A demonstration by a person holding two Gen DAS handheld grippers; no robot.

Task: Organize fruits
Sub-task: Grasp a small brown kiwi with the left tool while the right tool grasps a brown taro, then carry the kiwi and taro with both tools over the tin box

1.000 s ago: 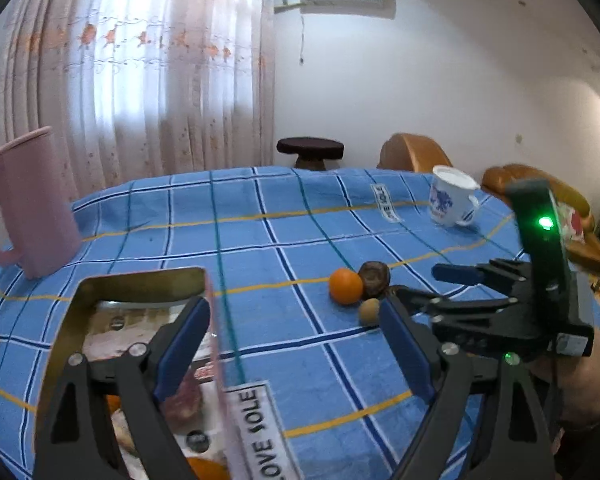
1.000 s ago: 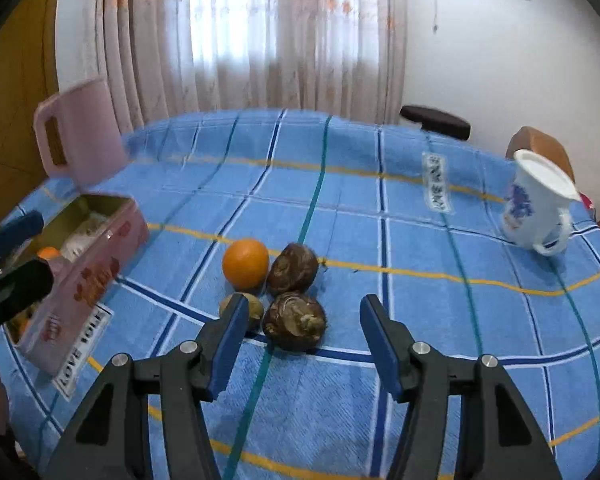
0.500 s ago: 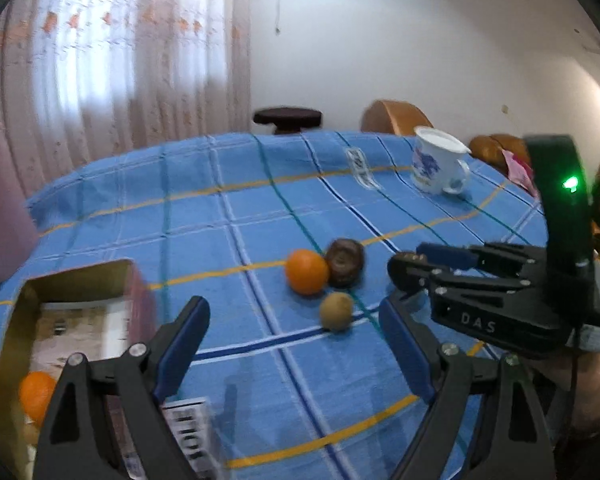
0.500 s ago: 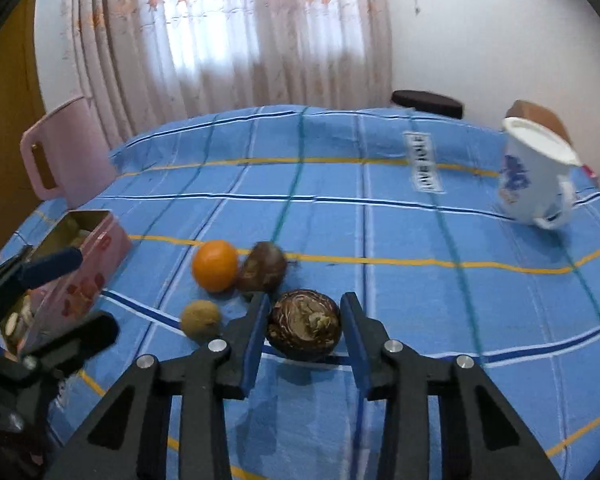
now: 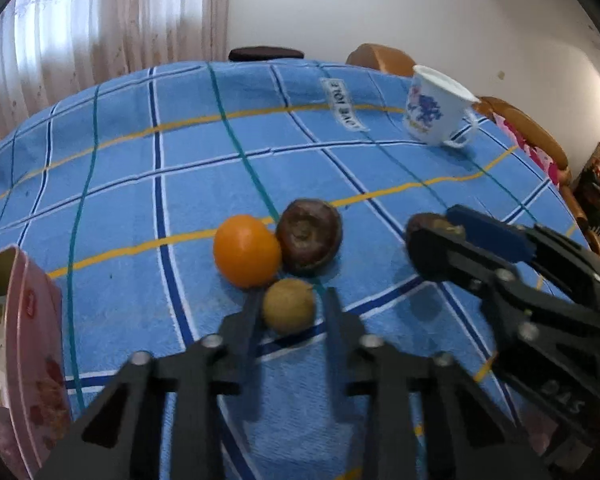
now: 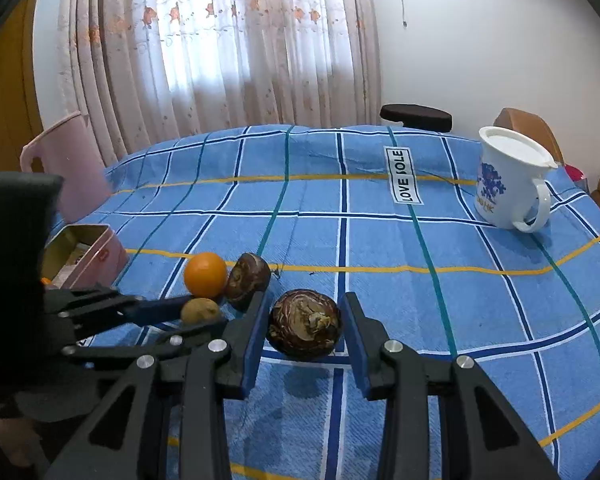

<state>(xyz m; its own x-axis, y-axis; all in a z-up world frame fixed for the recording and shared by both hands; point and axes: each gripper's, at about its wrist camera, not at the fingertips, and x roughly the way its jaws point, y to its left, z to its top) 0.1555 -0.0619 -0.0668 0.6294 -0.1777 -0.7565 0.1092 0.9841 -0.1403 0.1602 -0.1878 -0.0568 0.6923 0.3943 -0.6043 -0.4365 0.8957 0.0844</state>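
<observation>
In the left wrist view, my left gripper [image 5: 289, 312] is just finishing closing and is clamping the small tan fruit [image 5: 288, 305] at lower centre of the frame. The orange [image 5: 246, 251] and a dark brown fruit [image 5: 309, 234] are sitting right above it, the orange nearly touching. The tan fruit is round and smooth-looking, so I am judging it could squirt out of the pads, or I could nudge the orange into rolling as I lift. The pink tin [image 5: 32, 364] is waiting at the left edge.

In the right wrist view, my right gripper [image 6: 305, 336] is gripping the other dark brown fruit [image 6: 305, 323] at centre, on the blue checked tabletop [image 6: 420, 300]. It is looking wrinkled, streaked and lumpy, so the hold may be uneven. My two grippers are crowding together at lower left and could collide.
</observation>
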